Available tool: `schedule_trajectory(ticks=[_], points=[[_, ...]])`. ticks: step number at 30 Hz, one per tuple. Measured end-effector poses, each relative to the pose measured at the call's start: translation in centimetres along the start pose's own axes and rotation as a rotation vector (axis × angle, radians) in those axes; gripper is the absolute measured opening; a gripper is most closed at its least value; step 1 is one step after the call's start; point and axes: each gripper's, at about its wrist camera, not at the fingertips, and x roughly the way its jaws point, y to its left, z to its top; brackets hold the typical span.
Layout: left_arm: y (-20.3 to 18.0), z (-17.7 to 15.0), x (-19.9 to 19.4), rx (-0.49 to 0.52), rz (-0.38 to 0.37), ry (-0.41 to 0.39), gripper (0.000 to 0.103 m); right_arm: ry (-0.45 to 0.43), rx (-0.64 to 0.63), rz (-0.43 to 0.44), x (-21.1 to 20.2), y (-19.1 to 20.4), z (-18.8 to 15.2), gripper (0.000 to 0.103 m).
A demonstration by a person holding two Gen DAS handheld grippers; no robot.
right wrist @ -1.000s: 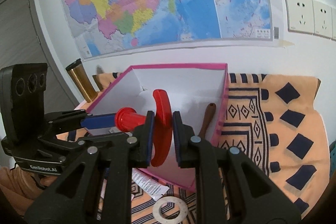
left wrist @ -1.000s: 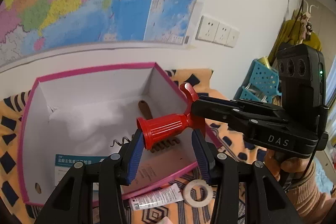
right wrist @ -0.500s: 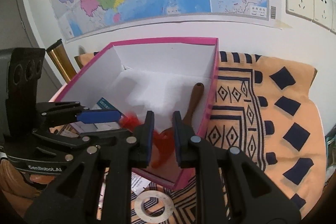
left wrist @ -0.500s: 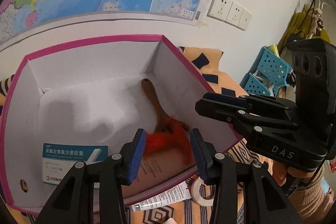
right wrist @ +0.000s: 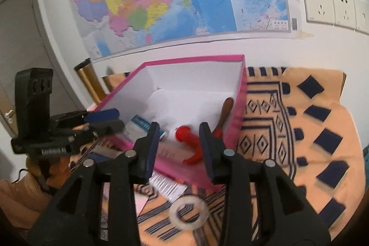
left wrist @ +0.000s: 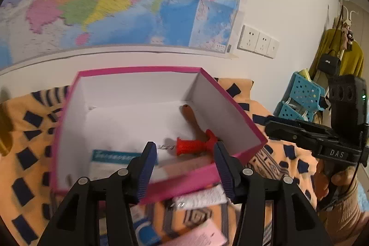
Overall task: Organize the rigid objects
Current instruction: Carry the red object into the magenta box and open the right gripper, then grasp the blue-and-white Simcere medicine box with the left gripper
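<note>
A red corkscrew (left wrist: pixel 191 146) (right wrist: pixel 189 140) lies on the floor of the pink-rimmed white box (left wrist: pixel 138 69) (right wrist: pixel 196 59), next to a wooden-handled brush (left wrist: pixel 191 117) (right wrist: pixel 224 110). My left gripper (left wrist: pixel 184 150) hovers over the box's near wall, its jaws opening with nothing pressed between the pads. My right gripper (right wrist: pixel 179 130) hangs above the box's near corner, its jaws also opening and free of the corkscrew. Each gripper shows in the other's view: the right gripper (left wrist: pixel 269 126) at the right, the left gripper (right wrist: pixel 108 118) at the left.
A teal-labelled carton (left wrist: pixel 110 156) lies in the box. On the orange patterned cloth (right wrist: pixel 299 130) in front are a tape roll (right wrist: pixel 188 214), a white tube (left wrist: pixel 200 198) and a pink card (left wrist: pixel 203 236). A gold tumbler (right wrist: pixel 88 82) stands left, blue baskets (left wrist: pixel 302 96) right.
The corkscrew, held above the box by both grippers a second ago, has dropped and now lies inside. Both pairs of jaws have widened and drawn back from the box.
</note>
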Motion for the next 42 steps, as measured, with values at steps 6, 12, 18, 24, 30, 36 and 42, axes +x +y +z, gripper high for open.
schedule_trajectory(ticks=[6,12,18,24,30,36,42], points=[[1.9,-2.9,-2.0,-0.035,0.066,0.016,0.054,0.048,0.055,0.06,0.0,0.0,-2.9,0.041],[4.3,-5.8,-2.9,-0.099,0.147,0.058,0.054,0.148,0.096,0.125,2.3,1.1,-6.5,0.041],[7.4,-8.4,-3.5,-0.217,0.194,0.09,0.054,0.234,0.103,0.181,5.2,3.2,-8.6,0.041],[9.3,-10.2,-3.7,-0.28,0.22,0.126,0.054,0.271,0.067,0.214,7.3,5.3,-8.7,0.041],[10.1,-11.0,-3.0,-0.306,0.203,0.167,0.054,0.283,0.028,0.232,9.9,7.7,-7.9,0.041],[9.6,-11.2,-2.6,-0.293,0.166,0.177,0.054,0.313,0.014,0.239,13.2,9.4,-7.6,0.041],[9.5,-11.1,-2.2,-0.298,0.139,0.181,0.052,0.319,0.009,0.241,15.1,10.1,-7.1,0.041]])
